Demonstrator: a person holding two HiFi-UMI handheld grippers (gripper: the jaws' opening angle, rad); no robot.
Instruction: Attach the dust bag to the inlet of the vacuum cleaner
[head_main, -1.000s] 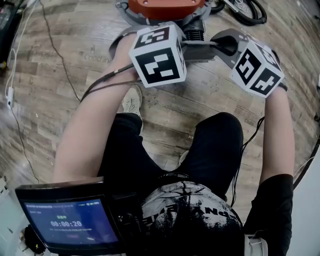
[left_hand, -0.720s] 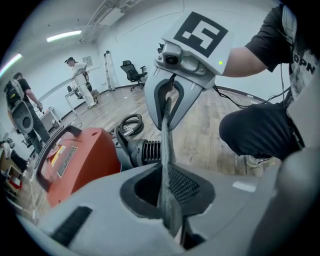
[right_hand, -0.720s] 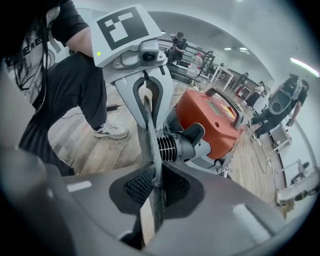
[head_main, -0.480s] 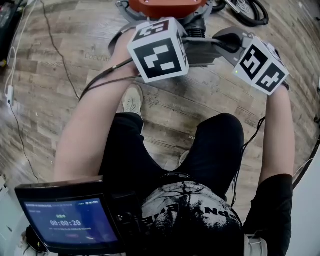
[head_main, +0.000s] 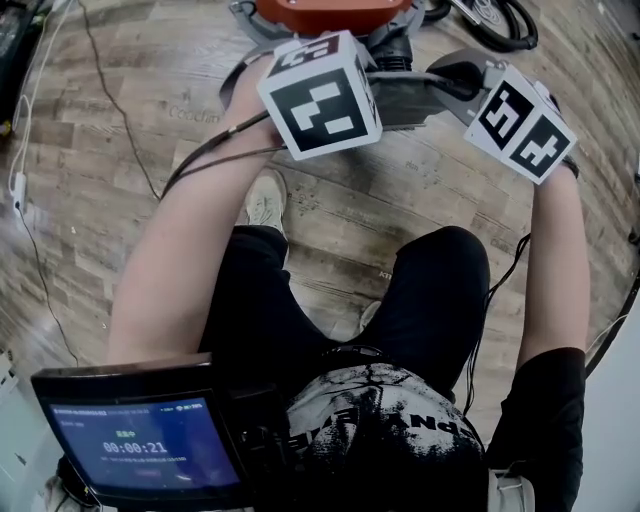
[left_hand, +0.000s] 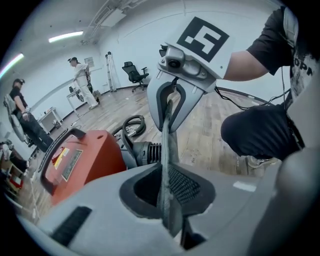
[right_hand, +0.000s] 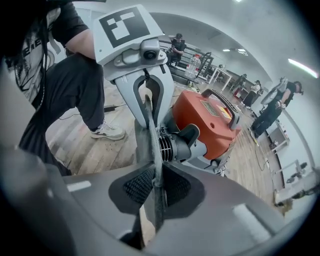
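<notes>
The dust bag (head_main: 410, 100), a flat grey piece, is stretched between my two grippers just in front of the orange vacuum cleaner (head_main: 320, 12). In the left gripper view its edge (left_hand: 166, 145) runs from my left gripper (left_hand: 167, 210) up to the opposite gripper. My left gripper's jaws are opening, and the pads still pinch the bag. My right gripper (right_hand: 155, 200) grips the other edge (right_hand: 150, 135); its jaws are opening too. The black ribbed inlet (right_hand: 172, 145) sits right behind the bag, beside the orange body (right_hand: 210, 120).
A black hose (head_main: 500, 25) lies coiled behind the vacuum. A thin cable (head_main: 110, 100) crosses the wooden floor at left. A person's shoe (head_main: 265, 200) stands below the grippers. A screen (head_main: 150, 440) fills the lower left. People stand in the background.
Both grippers have rolled slightly and drifted a little toward the vacuum. The bag stays between them.
</notes>
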